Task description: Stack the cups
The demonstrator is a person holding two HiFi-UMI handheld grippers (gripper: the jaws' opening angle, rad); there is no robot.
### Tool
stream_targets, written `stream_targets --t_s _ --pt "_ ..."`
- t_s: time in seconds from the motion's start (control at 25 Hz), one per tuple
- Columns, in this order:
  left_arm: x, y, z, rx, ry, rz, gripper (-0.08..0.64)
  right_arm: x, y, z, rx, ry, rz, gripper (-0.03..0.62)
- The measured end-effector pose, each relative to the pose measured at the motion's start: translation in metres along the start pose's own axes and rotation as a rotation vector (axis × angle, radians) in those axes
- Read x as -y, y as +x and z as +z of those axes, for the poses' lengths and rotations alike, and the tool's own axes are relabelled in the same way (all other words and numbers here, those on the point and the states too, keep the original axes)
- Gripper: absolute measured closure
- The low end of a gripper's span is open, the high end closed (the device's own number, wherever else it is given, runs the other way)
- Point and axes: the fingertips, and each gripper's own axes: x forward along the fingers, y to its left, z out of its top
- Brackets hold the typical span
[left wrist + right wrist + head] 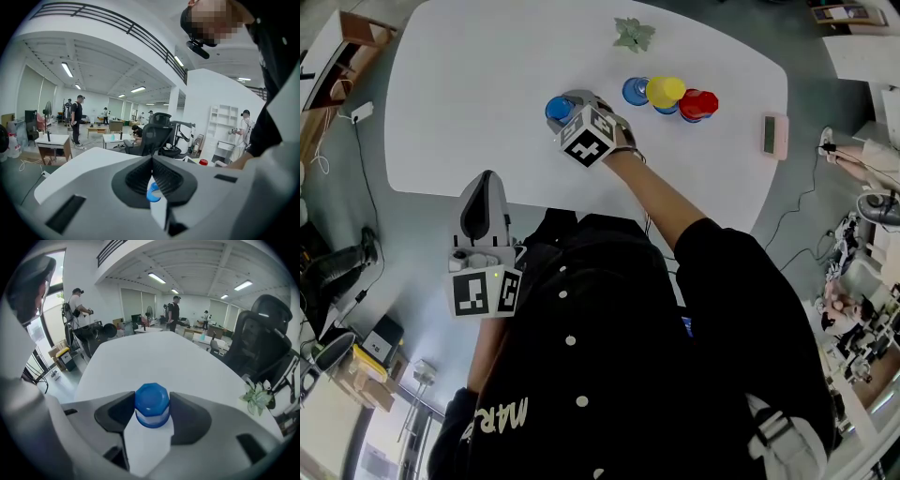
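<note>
1. Blue cup (152, 405), bottom up on the white table (459, 84), gripped at both sides by the right tongs (572, 105).
2. Clenched on nothing, off the table's near edge: left tongs (151, 161).
3. Clustered to the right: second blue cup (635, 91), yellow cup (666, 92), red cup (699, 103).

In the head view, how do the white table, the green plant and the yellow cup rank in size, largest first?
1. white table
2. green plant and yellow cup: they look about alike here, so I do not rank them.
</note>
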Motion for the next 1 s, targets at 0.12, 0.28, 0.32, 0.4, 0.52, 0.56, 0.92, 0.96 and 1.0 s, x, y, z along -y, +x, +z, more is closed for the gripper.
stream_targets --t_s 0.12,0.28,0.32,0.4,0.52,0.56,0.92,0.96,1.0 --pt "0.002 0.003 0.001 0.001 0.001 -0.007 0.549 0.002 -0.011 0.008 0.039 0.014 -0.001 0.359" --pt "0.01 0.009 0.005 0.009 0.006 -0.032 0.549 0.005 -0.034 0.015 0.063 0.035 -0.004 0.359" --pt "0.012 0.011 0.006 0.012 0.007 -0.039 0.549 0.005 -0.041 0.017 0.068 0.044 -0.003 0.359" --pt "0.017 0.014 0.008 0.016 0.007 -0.055 0.549 0.005 -0.056 0.021 0.079 0.059 0.004 0.359" --pt "0.027 0.021 0.011 0.02 0.009 -0.083 0.549 0.005 -0.08 0.029 0.101 0.068 0.025 0.359" --pt "0.031 0.024 0.013 0.023 0.011 -0.093 0.549 0.006 -0.088 0.032 0.109 0.066 0.029 0.359" --pt "0.055 0.036 0.016 0.035 0.031 -0.142 0.549 0.015 -0.176 0.045 0.161 0.023 0.043 0.359" --pt "0.057 0.037 0.018 0.039 0.034 -0.145 0.549 0.015 -0.185 0.046 0.163 0.019 0.05 0.359" --pt "0.058 0.038 0.019 0.044 0.036 -0.146 0.549 0.014 -0.194 0.048 0.166 0.017 0.058 0.359"
